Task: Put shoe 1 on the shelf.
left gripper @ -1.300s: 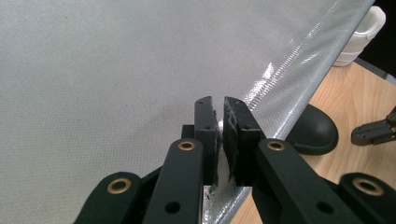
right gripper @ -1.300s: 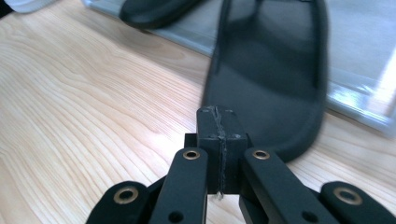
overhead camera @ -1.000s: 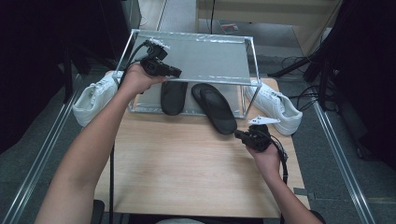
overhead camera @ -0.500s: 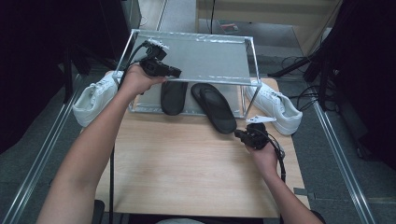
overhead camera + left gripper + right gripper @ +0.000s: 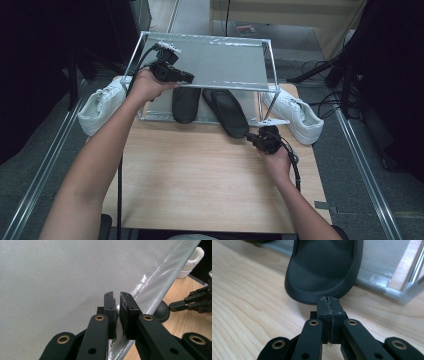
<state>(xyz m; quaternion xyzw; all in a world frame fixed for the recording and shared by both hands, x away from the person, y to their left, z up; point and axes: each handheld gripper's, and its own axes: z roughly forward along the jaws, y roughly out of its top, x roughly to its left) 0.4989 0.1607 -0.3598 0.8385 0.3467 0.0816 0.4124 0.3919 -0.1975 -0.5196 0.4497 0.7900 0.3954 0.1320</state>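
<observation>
Black rubber slide sandal lies w/ heel over silver shoe rack's near rail, toe on wooden tabletop. Right gripper, jaws closed empty, touches toe. Left gripper pinches rack's fabric shelf edge. Risk: push skews sandal, jams against rail.

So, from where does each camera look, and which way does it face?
High view: sits above the person's side, faces forward and down on the table; both forearms and both tools enter from below.
Left gripper view: rides the left tool, looks along its jaws, which pinch the shelf cover.
Right gripper view: rides the right tool, looks low across the table at the slipper; its jaws are shut.
Shared: the slipper's heel and the right tool also appear in the left gripper view.
</observation>
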